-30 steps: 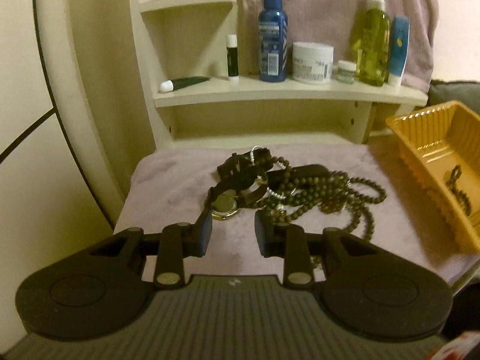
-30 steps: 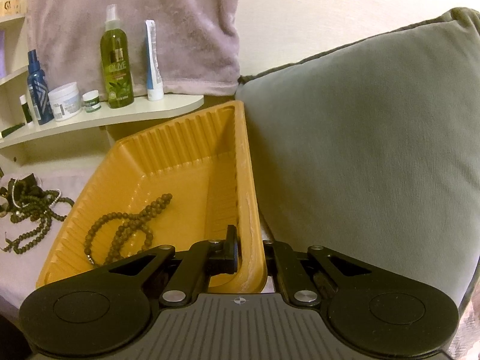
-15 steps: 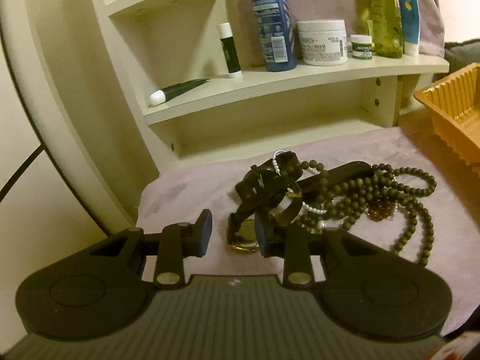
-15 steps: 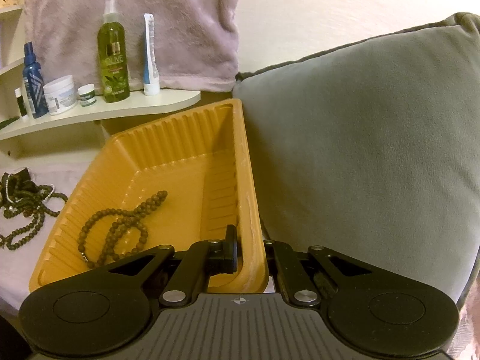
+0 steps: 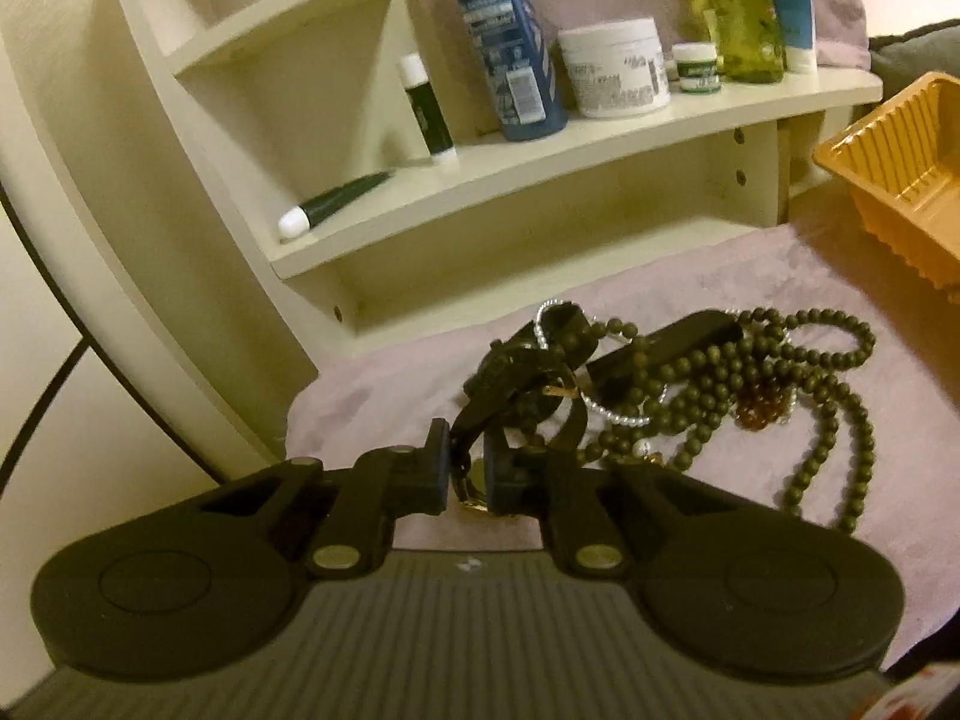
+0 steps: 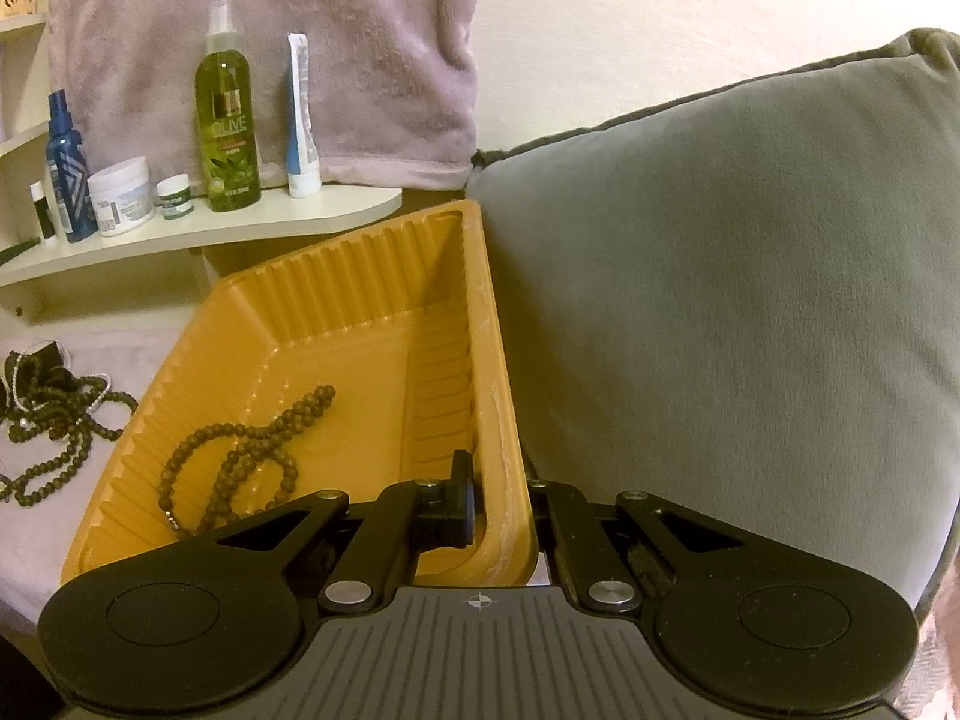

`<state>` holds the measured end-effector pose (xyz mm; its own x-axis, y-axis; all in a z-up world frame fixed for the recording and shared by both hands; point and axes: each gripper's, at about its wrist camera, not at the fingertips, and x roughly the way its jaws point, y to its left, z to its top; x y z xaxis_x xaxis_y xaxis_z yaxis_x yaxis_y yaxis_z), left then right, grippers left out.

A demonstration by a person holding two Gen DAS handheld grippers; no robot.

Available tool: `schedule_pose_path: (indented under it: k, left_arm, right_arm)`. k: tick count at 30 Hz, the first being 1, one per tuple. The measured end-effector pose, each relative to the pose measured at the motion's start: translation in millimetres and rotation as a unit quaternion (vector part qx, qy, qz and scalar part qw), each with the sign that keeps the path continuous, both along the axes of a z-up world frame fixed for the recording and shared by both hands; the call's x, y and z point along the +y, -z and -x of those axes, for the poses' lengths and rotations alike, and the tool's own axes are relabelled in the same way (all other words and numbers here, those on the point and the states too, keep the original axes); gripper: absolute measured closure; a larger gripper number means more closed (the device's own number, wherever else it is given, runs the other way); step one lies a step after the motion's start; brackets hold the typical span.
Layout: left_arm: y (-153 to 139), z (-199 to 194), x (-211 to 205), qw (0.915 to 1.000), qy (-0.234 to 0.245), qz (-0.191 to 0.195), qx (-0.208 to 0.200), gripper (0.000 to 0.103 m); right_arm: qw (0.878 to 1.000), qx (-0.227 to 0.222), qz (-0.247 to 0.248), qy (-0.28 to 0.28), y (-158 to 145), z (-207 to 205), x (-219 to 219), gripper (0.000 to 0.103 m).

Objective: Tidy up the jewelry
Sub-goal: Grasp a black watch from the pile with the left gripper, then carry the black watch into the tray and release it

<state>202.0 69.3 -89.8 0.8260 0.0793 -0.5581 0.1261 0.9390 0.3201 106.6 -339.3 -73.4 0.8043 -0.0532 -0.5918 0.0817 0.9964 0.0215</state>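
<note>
A tangled pile of jewelry lies on the pink cloth [image 5: 372, 384]: dark bead necklaces [image 5: 750, 384], a pearl strand and a black-strapped watch [image 5: 480, 414] with a gold case. My left gripper [image 5: 465, 468] is at the near left end of the pile. Its jaws are closing, with the watch's case and strap between them and the pads touching it. My right gripper [image 6: 501, 498] is shut on the near right rim of the orange tray [image 6: 498, 360]. One brown bead necklace [image 6: 240, 456] lies in the tray. The pile [image 6: 54, 402] also shows left of the tray.
A cream shelf [image 5: 540, 168] behind the pile carries a blue bottle [image 5: 504, 42], a white jar [image 5: 612, 66], a green bottle [image 6: 227, 114] and tubes. A grey cushion [image 6: 720, 300] presses against the tray's right side. The orange tray [image 5: 900, 180] stands right of the pile.
My left gripper moved in to the pile's left end, rolled a little, and its jaws narrowed around the watch. The right gripper kept still on the tray rim.
</note>
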Motion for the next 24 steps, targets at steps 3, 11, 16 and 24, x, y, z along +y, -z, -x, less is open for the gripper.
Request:
schedule_pose_path:
  k: [3,11,16,24]
  left_arm:
    - [-12.2,6.4,-1.8,0.9999,0.008,0.007,-0.008,0.094]
    - [-54.8,20.6,-14.2,0.9985,0.034,0.017,-0.04,0.094]
    - [-74.6,24.3,-28.6,0.9963,0.06,0.033,-0.052,0.094]
    - [-91.4,30.8,-59.8,0.9896,0.109,0.075,-0.056,0.094]
  right_arm:
    - [1.0,-0.002,-0.002,-0.001,-0.8,2.9,0.5,0.098]
    - [1.0,-0.008,-0.002,-0.003,-2.8,5.4,0.9,0.099]
    - [1.0,-0.01,-0.002,-0.003,-3.4,6.4,2.0,0.099]
    - [1.0,-0.012,-0.003,-0.004,-4.7,6.8,2.5,0.099]
